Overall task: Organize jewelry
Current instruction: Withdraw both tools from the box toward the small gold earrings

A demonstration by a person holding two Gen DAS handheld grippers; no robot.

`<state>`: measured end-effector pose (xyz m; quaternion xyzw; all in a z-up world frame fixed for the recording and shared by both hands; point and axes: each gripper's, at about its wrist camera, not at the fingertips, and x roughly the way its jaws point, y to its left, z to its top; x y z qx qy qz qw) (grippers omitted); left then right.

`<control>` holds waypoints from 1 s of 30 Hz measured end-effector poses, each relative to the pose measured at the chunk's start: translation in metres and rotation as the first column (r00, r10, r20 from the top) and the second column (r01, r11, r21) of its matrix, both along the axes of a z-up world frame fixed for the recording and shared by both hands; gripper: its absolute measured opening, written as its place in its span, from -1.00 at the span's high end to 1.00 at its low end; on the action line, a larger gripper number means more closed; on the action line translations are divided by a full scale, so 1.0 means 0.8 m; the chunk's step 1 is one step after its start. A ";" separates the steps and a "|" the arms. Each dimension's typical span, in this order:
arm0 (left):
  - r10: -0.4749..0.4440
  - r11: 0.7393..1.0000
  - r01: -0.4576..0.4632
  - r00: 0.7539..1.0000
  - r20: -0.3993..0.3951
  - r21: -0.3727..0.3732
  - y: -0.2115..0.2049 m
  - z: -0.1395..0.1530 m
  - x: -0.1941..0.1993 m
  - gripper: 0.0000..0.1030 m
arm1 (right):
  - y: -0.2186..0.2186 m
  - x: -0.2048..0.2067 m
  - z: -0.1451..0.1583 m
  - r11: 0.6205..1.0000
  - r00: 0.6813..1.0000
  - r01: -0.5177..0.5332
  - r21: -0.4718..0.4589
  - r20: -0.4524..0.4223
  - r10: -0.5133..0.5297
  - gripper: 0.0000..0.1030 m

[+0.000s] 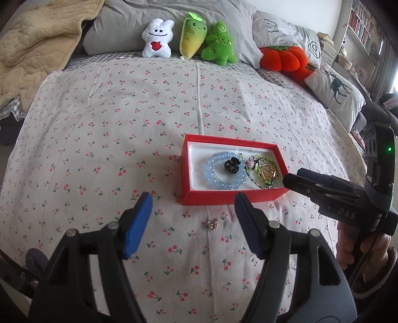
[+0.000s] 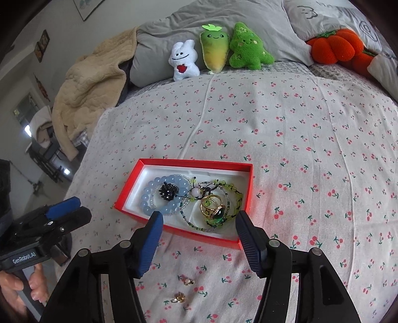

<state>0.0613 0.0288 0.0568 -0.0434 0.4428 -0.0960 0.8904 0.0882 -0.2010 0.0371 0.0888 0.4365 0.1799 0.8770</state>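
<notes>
A red box (image 1: pixel 206 197) (image 2: pixel 126 191) with a white lining lies on the cherry-print bedspread. It holds a blue bead bracelet (image 1: pixel 223 183) (image 2: pixel 149 196), a black hair clip (image 1: pixel 231 165) (image 2: pixel 169 191), a green bead string (image 2: pixel 233 192) and a gold ring with a green stone (image 2: pixel 214 208) (image 1: pixel 267 172). A small gold piece (image 1: pixel 211 224) lies loose between my left fingers. Two small gold pieces (image 2: pixel 187 280) (image 2: pixel 179 297) lie loose below my right gripper. My left gripper (image 1: pixel 194 216) is open and empty. My right gripper (image 2: pixel 199 236) is open and empty above the box's near edge; it also shows in the left wrist view (image 1: pixel 288 180).
Plush toys stand at the bed's head: a white one (image 1: pixel 156 38), a carrot (image 1: pixel 192 34), a green one (image 1: pixel 220 43) and an orange pumpkin (image 1: pixel 283 58). Grey pillows (image 1: pixel 174 15) lie behind them. A beige blanket (image 1: pixel 34 39) lies at the left.
</notes>
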 end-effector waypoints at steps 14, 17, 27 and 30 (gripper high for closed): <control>0.096 0.995 -0.094 0.994 -0.052 0.046 0.053 -0.015 -0.046 -0.64 | 0.043 -0.056 0.010 0.990 0.998 -0.058 -0.132 0.016 0.061 -0.57; 0.107 0.992 -0.103 0.992 -0.060 0.069 0.058 -0.023 -0.052 -0.69 | 0.050 -0.064 0.001 0.980 0.998 -0.063 -0.190 0.006 0.066 -0.57; 0.096 0.994 -0.091 0.992 -0.084 0.067 0.060 -0.047 -0.062 -0.88 | 0.058 -0.088 -0.021 0.972 0.997 -0.079 -0.223 -0.016 0.077 -0.62; 0.076 0.995 -0.071 0.993 -0.085 0.065 0.057 -0.057 -0.063 -0.89 | 0.057 -0.096 -0.033 0.970 0.996 -0.089 -0.225 -0.037 0.083 -0.62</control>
